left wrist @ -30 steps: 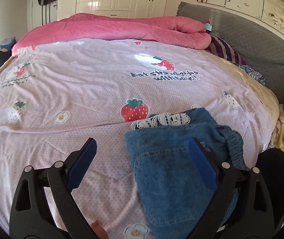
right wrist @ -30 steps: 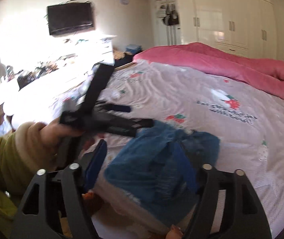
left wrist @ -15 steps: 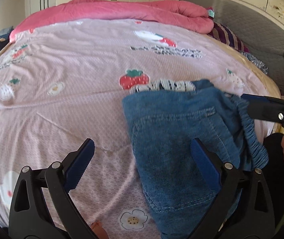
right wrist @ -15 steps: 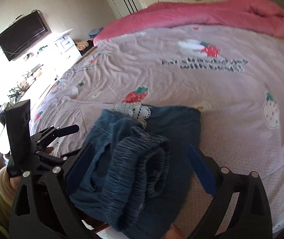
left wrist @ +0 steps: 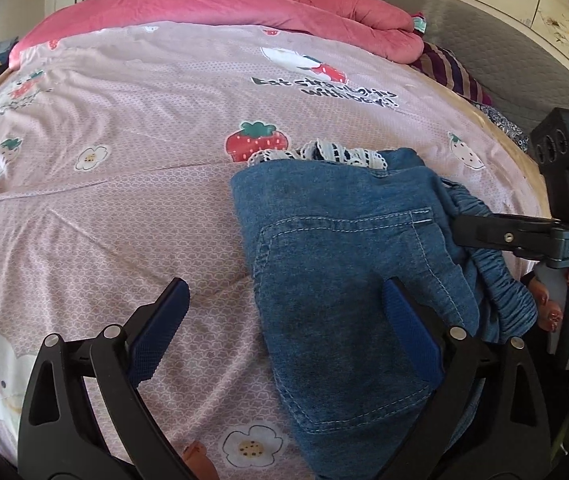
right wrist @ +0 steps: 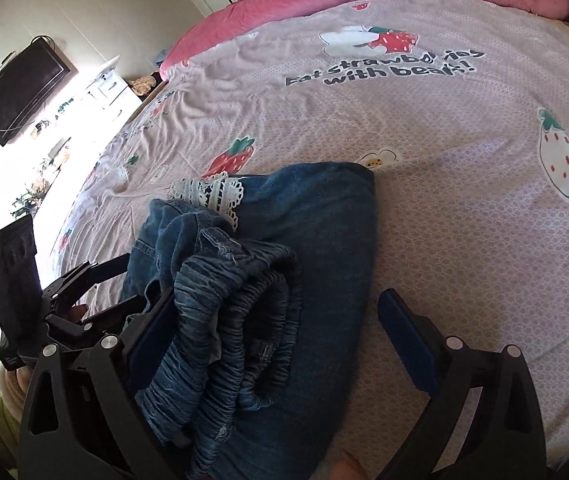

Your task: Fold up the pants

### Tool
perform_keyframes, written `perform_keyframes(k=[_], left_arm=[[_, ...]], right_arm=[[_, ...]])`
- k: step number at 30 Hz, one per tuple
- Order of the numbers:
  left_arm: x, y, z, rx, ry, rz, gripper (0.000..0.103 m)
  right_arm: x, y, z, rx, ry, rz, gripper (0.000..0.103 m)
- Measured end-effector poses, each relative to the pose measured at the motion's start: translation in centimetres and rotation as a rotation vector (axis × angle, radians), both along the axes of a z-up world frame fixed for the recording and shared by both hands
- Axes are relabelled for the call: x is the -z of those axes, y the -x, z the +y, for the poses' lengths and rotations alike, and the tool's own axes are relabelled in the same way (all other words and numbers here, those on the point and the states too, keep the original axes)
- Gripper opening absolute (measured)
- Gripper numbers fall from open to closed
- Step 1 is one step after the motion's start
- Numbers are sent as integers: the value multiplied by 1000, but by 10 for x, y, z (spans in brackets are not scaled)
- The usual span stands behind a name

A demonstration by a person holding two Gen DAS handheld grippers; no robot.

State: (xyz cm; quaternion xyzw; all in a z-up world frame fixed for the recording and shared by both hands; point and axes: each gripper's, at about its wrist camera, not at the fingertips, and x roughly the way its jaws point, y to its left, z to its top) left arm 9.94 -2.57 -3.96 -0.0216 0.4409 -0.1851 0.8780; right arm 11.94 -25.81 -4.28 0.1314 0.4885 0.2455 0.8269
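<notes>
Blue denim pants (left wrist: pixel 348 256) lie folded in a bundle on the pink strawberry bedsheet (left wrist: pixel 124 168), white lace trim (left wrist: pixel 324 154) at the far edge. My left gripper (left wrist: pixel 284 320) is open; its right pad rests over the denim, its left pad over the sheet. In the right wrist view the pants (right wrist: pixel 284 280) show their gathered elastic waistband (right wrist: pixel 224 328) on top. My right gripper (right wrist: pixel 280 344) is open and straddles the waistband, its left pad against the cloth. It also shows in the left wrist view (left wrist: pixel 524 236) at the pants' right edge.
A rolled pink duvet (left wrist: pixel 224 4) lies along the far side of the bed. A grey headboard (left wrist: pixel 484 48) and striped pillow (left wrist: pixel 448 76) are at the right. A wall TV (right wrist: pixel 20 88) and cluttered white dresser (right wrist: pixel 84 100) stand beyond the bed's left side.
Both grippers have come lower and closer over the pants. The right gripper has swung round onto the waistband end. The pants bundle itself stays in place.
</notes>
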Motion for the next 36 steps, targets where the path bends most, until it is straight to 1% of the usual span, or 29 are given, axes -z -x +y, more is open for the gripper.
perform_keyframes(k=[3,4,5,6,7,8,9,10,13,15,16,18,22,24,27,29,31,33,36], left_arm=[[0,-1,-3,18,11,7,82],[0,-1,-4,24,13,9,80],[1,-1,-6,32,13,12,75],[1,0,-7,38,14,13,70],[2,0,-9,48,16,15,67],[2,-1,-11,57,21,18,61],[2,-1,-12,66,27,23,55],[3,-1,-13,76,39,31,52],[1,0,-17,97,43,24,37],[-2,2,-18,101,43,7,24],[-5,4,-19,105,44,-6,22],[-9,5,-17,104,57,-16,14],[-21,7,-12,99,79,-43,13],[-27,6,-8,85,78,-64,13],[-36,2,1,47,57,-103,13],[-44,-4,13,15,64,-119,13],[-49,-11,22,-19,44,-135,13],[-47,-21,30,-41,33,-120,13],[-25,-36,37,-69,10,-64,14]], right_arm=[[5,-3,-2,5,-16,25,96],[6,-3,-2,7,-14,29,92],[7,-3,-2,1,-18,31,87],[7,-3,-2,-3,-29,35,77],[9,-4,-3,-3,-47,44,72],[11,-4,-4,-7,-69,54,68],[12,-4,-5,-4,-92,63,60],[12,-4,-6,-2,-100,66,55],[9,0,-5,-5,-97,45,48],[5,3,-2,-9,-91,18,45],[2,6,0,-12,-76,-7,43],[-6,12,3,-22,-70,-49,41],[-27,18,14,-47,-59,-127,40],[-37,16,23,-72,-41,-165,40],[-52,7,36,-91,-45,-200,40],[-60,-4,49,-106,-47,-223,40],[-58,-18,59,-103,-58,-210,39],[-50,-32,68,-97,-61,-180,39],[-28,-51,79,-78,-22,-118,40]])
